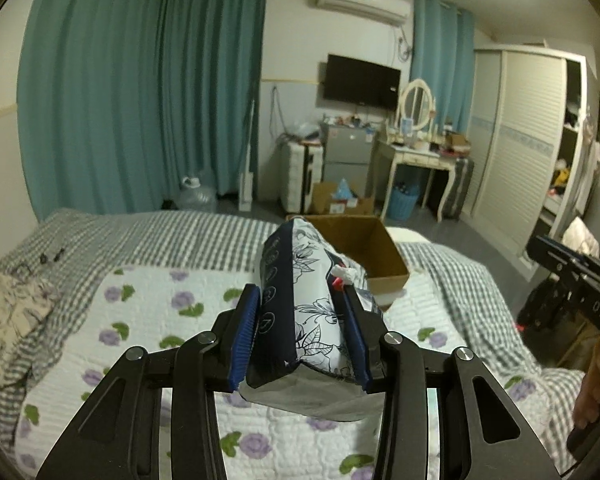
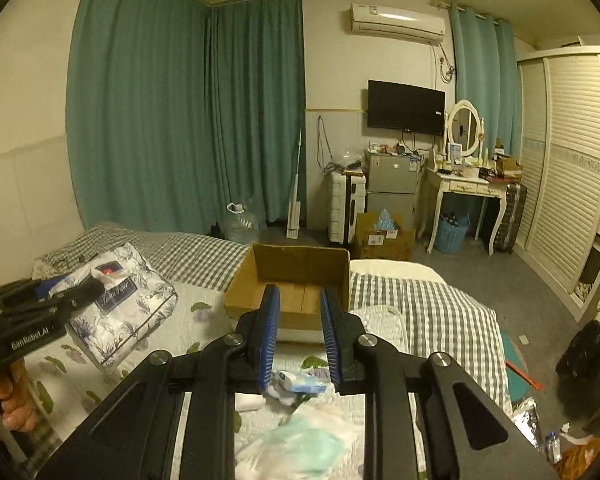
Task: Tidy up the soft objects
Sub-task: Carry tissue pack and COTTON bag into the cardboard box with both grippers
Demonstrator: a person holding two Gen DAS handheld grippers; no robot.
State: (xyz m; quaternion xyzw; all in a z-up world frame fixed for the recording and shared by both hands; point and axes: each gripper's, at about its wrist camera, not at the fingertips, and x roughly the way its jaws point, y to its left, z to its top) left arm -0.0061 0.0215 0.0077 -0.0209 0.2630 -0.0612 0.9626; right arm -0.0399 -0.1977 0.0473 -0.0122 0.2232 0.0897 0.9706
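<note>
My left gripper (image 1: 300,300) is shut on a soft tissue pack (image 1: 300,280) with a white floral and navy wrapper, held above the flowered quilt (image 1: 140,312). It also shows in the right wrist view (image 2: 124,312), at the left. An open cardboard box (image 1: 364,248) sits on the bed beyond the pack; it also shows in the right wrist view (image 2: 296,268). My right gripper (image 2: 298,312) is open and empty, pointing at the box. Small white packets (image 2: 296,388) and a pale green soft item (image 2: 308,448) lie on the quilt below it.
The bed has a grey checked sheet (image 2: 432,304). Beyond it stand a water jug (image 2: 240,224), suitcase (image 2: 344,208), small fridge (image 2: 392,180), dressing table (image 2: 464,188), blue basket (image 2: 452,236) and wardrobe (image 2: 560,160). Floor boxes (image 2: 380,236) sit behind the bed.
</note>
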